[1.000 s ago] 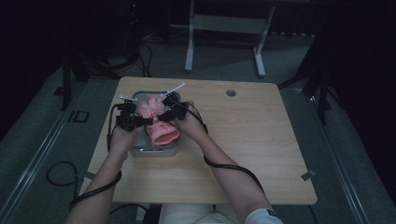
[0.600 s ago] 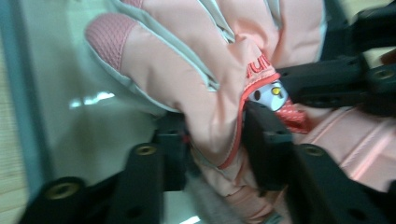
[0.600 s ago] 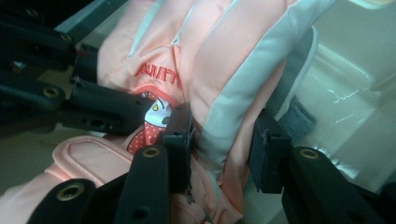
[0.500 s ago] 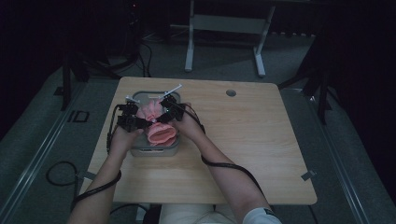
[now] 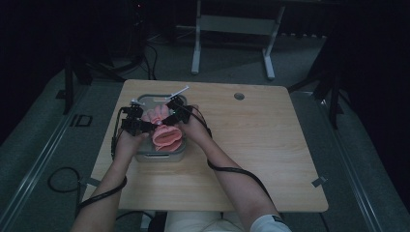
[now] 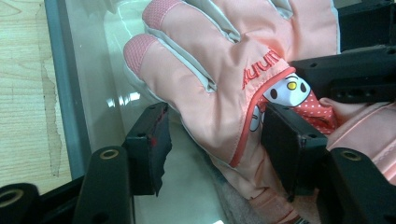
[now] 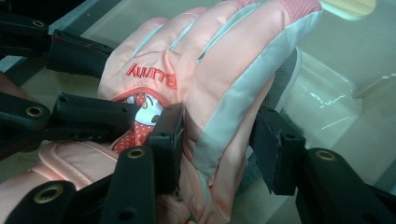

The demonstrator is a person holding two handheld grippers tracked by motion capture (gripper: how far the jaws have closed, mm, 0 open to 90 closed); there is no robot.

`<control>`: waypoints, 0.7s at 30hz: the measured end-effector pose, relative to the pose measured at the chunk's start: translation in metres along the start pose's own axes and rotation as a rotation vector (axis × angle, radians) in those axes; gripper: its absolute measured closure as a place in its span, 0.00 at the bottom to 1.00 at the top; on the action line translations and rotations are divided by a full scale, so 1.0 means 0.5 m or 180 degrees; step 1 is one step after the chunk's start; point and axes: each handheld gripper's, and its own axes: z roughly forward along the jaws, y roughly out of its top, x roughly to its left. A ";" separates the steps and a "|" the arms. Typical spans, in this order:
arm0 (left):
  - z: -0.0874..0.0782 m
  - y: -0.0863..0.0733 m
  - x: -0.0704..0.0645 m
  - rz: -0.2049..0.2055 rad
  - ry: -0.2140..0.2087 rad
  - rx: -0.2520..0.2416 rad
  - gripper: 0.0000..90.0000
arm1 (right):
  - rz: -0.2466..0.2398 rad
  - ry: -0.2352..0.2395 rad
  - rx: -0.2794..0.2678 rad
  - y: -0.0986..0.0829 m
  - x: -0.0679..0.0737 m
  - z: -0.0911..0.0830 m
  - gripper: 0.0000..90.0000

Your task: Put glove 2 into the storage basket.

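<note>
- The pink glove (image 6: 219,88) lies in the clear plastic bin (image 5: 145,155), which stands near the far-left corner of the tabletop (image 5: 270,159); its fingers point toward the bin's far wall.
- Judged by its padded, quilted look, it is light, soft and limp: it will sag and fold wherever it is not held, and the smooth shell may slide between hard pads.
- Best hold, I judge, is at the thicker palm edge or the cuff, where the padding bunches, not at the thin fingertips.
- Left tongs (image 6: 215,140): parted around the glove's palm edge, one pad against the cartoon patch, the other apart from the fabric, so nothing is clamped.
- Right tongs (image 7: 217,149): jaws straddle the glove's side edge and press on the fabric, pinching it.
- Count: a second glove (image 5: 167,137) of the same pink lies bunched at the bin's near side, so two gloves, one bin, two tongs.
</note>
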 end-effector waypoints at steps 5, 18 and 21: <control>-0.007 0.002 0.002 -0.0002 0.0002 -0.0035 0.44 | 0.0026 0.0025 -0.0037 0.005 -0.004 -0.014 0.61; -0.043 0.013 0.000 -0.0005 -0.0021 -0.0220 0.43 | -0.0010 0.0121 -0.0166 0.021 0.006 -0.044 0.63; -0.049 0.015 -0.002 0.0017 -0.0027 -0.0243 0.42 | -0.0020 0.0136 -0.0197 0.022 0.007 -0.050 0.62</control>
